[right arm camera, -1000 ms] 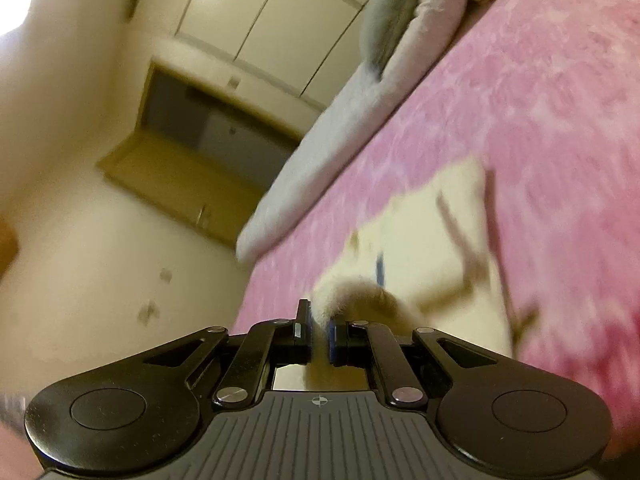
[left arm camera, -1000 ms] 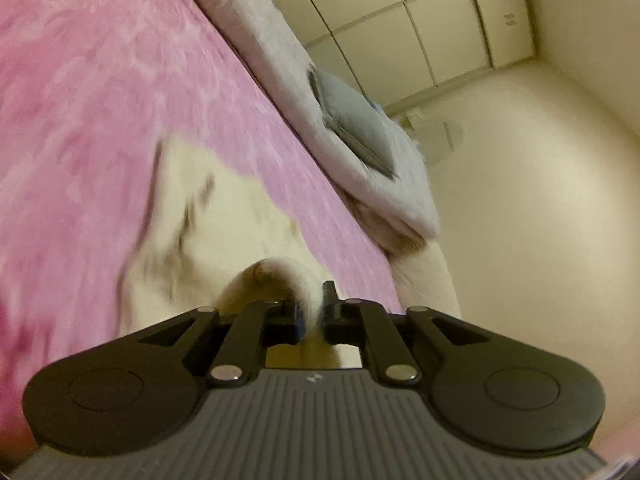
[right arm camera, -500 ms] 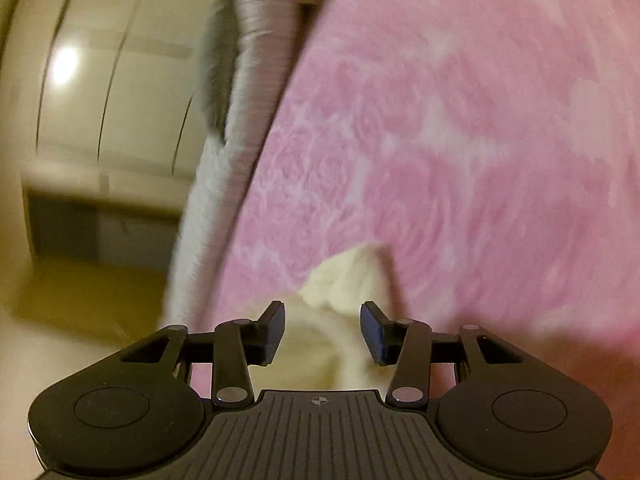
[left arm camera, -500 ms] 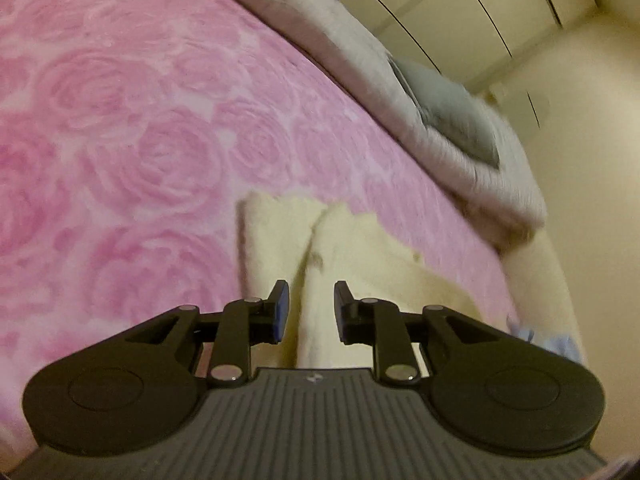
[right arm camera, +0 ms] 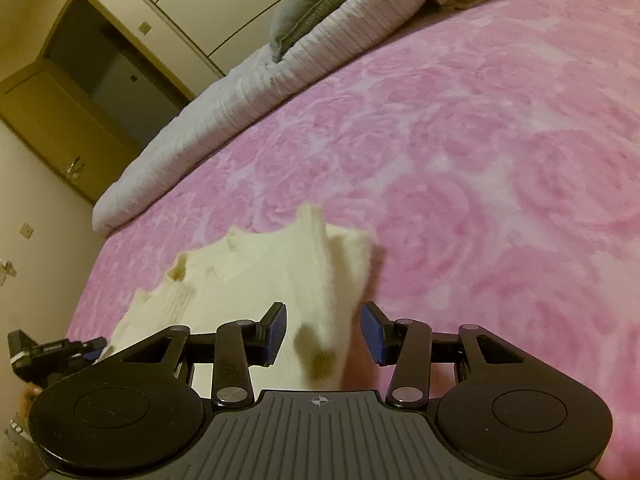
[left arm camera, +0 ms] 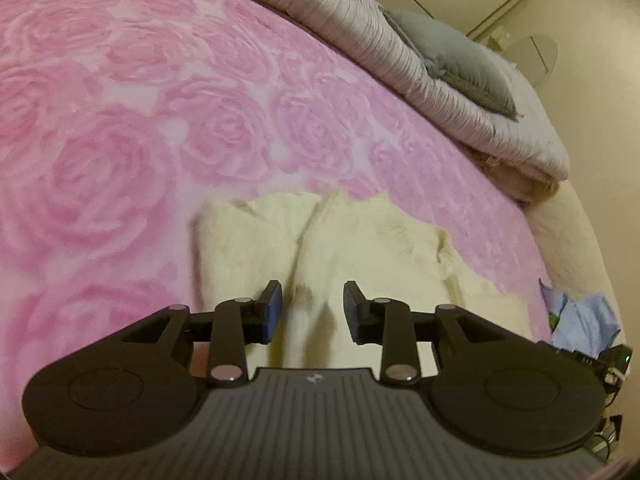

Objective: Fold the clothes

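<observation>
- Cream garment point(left arm camera: 360, 248) is seen lying on the pink rose-patterned blanket point(left arm camera: 160, 120), near the bed's edge; its near part is hidden behind both gripper bodies
- Left gripper point(left arm camera: 312, 306) is held over the garment with its jaws opening; cloth lies below the gap, and no pad is seen pressing on it
- Right gripper point(right arm camera: 323, 330) is held with jaws moderately apart; a fold of the garment point(right arm camera: 320, 280) is seen between them, blurred, apparently clear of both pads
- Grey cushion point(left arm camera: 452, 60) is seen on a pale ribbed quilt point(left arm camera: 360, 28) at the far side
- Blue cloth point(left arm camera: 580, 316) is cut off at the right edge of the left view; what it is cannot be told
- A dark object point(right arm camera: 48, 354) at the left edge of the right view is partly hidden and cannot be identified
</observation>
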### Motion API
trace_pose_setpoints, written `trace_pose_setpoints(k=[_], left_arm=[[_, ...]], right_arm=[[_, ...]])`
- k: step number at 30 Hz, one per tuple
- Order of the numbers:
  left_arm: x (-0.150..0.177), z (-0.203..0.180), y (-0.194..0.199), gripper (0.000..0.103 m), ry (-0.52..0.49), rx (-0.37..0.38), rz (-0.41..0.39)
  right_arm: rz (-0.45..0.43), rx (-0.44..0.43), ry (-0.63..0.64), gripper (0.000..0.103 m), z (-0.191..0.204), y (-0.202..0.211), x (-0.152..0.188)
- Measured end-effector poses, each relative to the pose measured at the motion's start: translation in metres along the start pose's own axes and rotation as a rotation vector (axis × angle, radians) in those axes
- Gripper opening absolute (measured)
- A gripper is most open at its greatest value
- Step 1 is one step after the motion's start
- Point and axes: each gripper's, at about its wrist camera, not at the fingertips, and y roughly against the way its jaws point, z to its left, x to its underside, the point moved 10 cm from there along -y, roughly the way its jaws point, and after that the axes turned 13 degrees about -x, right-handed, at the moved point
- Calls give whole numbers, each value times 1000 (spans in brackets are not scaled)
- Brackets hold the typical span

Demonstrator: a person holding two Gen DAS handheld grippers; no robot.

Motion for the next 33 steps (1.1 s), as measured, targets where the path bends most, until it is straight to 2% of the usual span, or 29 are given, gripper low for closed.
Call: trace_pose_setpoints(k=[3, 4, 5, 6, 8, 12, 16, 18, 19, 21, 24, 29, 33], left_arm=[[-3, -8, -11, 27, -37, -7, 7], [-3, -12, -13, 22, -59, -3, 5], [-2, -15, -12, 14, -100, -12, -6], [0, -19, -12, 8, -140, -20, -17], [-1, -20, -4, 8, -169, -15, -64], [-7, -16, 22, 7, -127, 49, -175], [-16, -16, 45, 7, -119, 71, -272], [-22, -15, 51, 7, -102, 72, -292], [-23, -13, 50, 7, -94, 65, -294], [-20, -5, 36, 7, -85, 28, -250], [-20, 4, 18, 7, -70, -7, -218], [-33, 5, 25, 7, -58, 7, -286], [-39, 4, 17, 7, -83, -11, -288]], right_arm=[[30, 28, 12, 46, -6, -20, -7], [50, 35, 18, 44, -7, -26, -6], [68, 47, 42, 30, -6, -31, -5], [81, 66, 81, 23, -3, -35, -4], [97, 111, 171, 15, 5, -37, -3], [101, 155, 325, 13, 24, -37, -5], [35, 151, 435, 11, 42, -35, -17], [-1, 142, 447, 11, 48, -34, -27], [-7, 139, 443, 11, 48, -35, -31], [-6, 145, 444, 11, 47, -40, -35], [46, 201, 468, 11, 36, -59, -32], [-9, 202, 472, 10, 33, -63, -44], [-19, 207, 465, 10, 27, -70, -52]])
